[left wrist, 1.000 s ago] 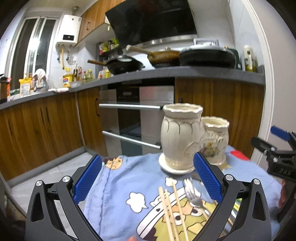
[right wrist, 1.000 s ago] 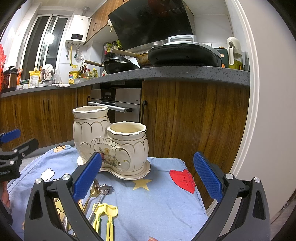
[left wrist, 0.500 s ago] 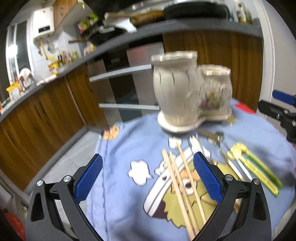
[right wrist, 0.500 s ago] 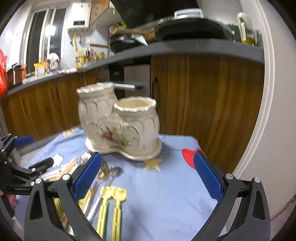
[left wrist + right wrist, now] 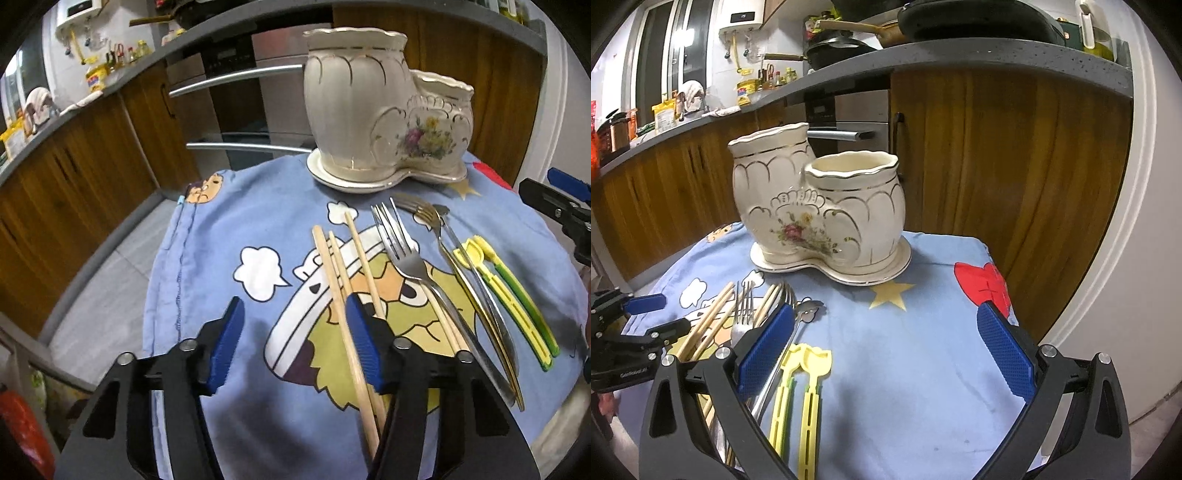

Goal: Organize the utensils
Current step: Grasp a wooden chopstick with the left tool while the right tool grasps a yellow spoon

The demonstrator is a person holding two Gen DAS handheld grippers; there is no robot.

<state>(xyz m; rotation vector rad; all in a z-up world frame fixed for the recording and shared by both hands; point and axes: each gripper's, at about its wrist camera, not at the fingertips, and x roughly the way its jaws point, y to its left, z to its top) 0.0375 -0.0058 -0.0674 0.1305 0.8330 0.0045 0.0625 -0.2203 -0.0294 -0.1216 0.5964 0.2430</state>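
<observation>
Presently the left gripper (image 5: pixel 291 347), half-spread and just closing beside the chopsticks (image 5: pixel 334 273) with nothing between its pads, should shift right to straddle them; right gripper (image 5: pixel 886 350) wide, empty.

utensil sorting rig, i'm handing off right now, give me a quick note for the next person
Left gripper: fingers have just been closing, low over the cloth; nothing visibly pinched yet, the chopsticks lie by its right finger.
Right gripper: open, empty, hovering over bare cloth right of the yellow utensils.
Things: chopsticks, forks, a spoon or two and the yellow and green plastic utensils all lie flat on the cloth in front of the ceramic holder.
Done: nothing visibly sorted; the shorter pot's mouth looks empty.
Left: pick up every utensil and stand it in the holder, probably the chopsticks first.
</observation>
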